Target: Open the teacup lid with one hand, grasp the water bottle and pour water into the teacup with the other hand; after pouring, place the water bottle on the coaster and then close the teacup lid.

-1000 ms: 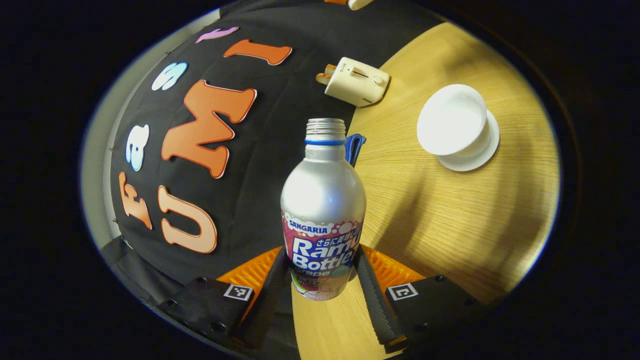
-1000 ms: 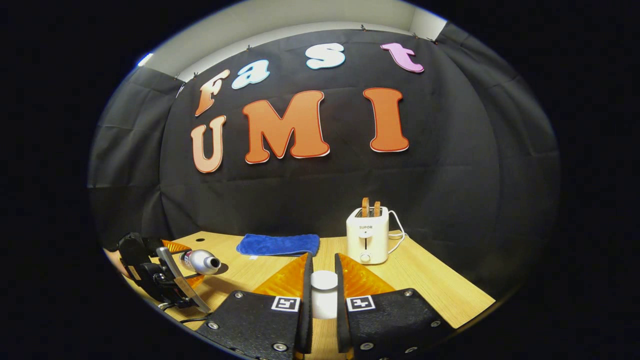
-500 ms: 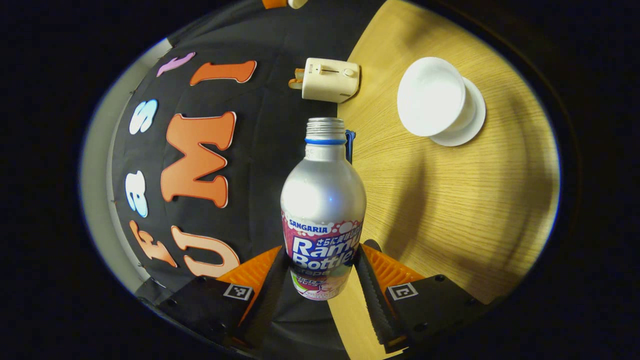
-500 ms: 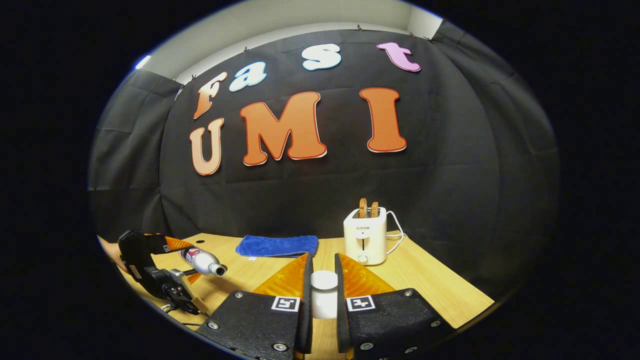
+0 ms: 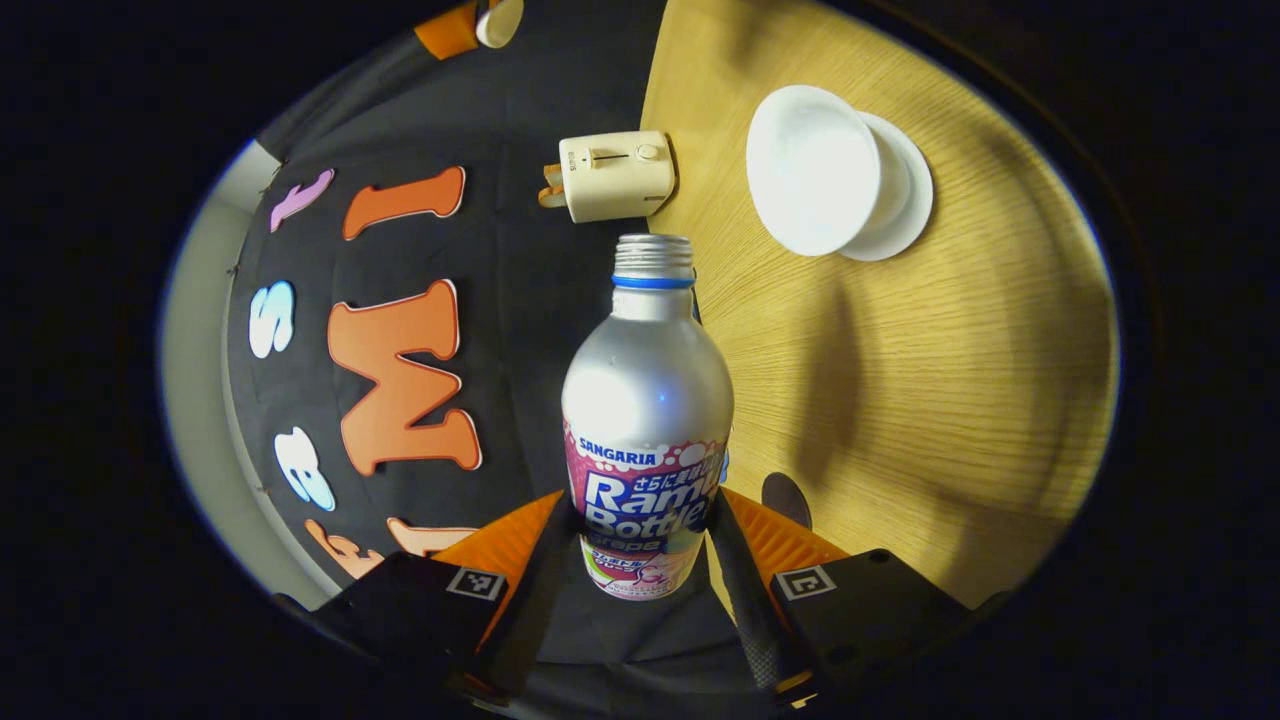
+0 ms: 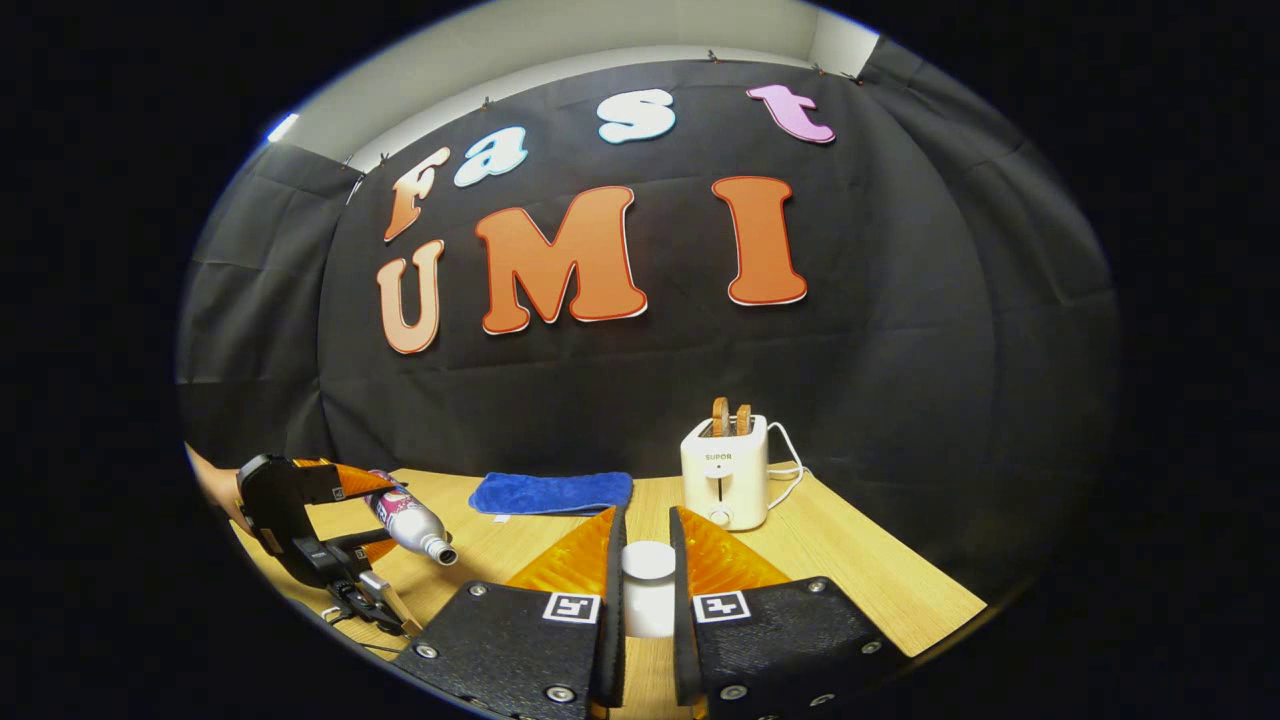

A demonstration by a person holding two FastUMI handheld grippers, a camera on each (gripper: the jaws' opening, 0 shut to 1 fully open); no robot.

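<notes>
Both fingers of my left gripper (image 5: pixel 645 545) press on the lower body of the water bottle (image 5: pixel 647 420), one on each side of its label. In the left gripper view the bottle's long axis runs straight up the middle of the frame, its open, uncapped threaded mouth toward the top. In the right gripper view, at lower left, the same bottle (image 6: pixel 408 519) lies tilted in that gripper (image 6: pixel 350 500), mouth pointing down and to the right over the wooden table (image 6: pixel 850 575). I leave the writing on the bottle's label unread. The open white teacup (image 5: pixel 815 168) sits on its saucer (image 5: pixel 905 205) at upper right of the left gripper view, well apart from the bottle's mouth. My right gripper (image 6: pixel 647 585) holds the white teacup lid (image 6: pixel 648 590) between narrowly set fingers at bottom centre of its view. Behind it stand a white toaster (image 6: pixel 725 485) with two slices up, right of centre, and a folded blue cloth (image 6: pixel 553 492) to its left.
</notes>
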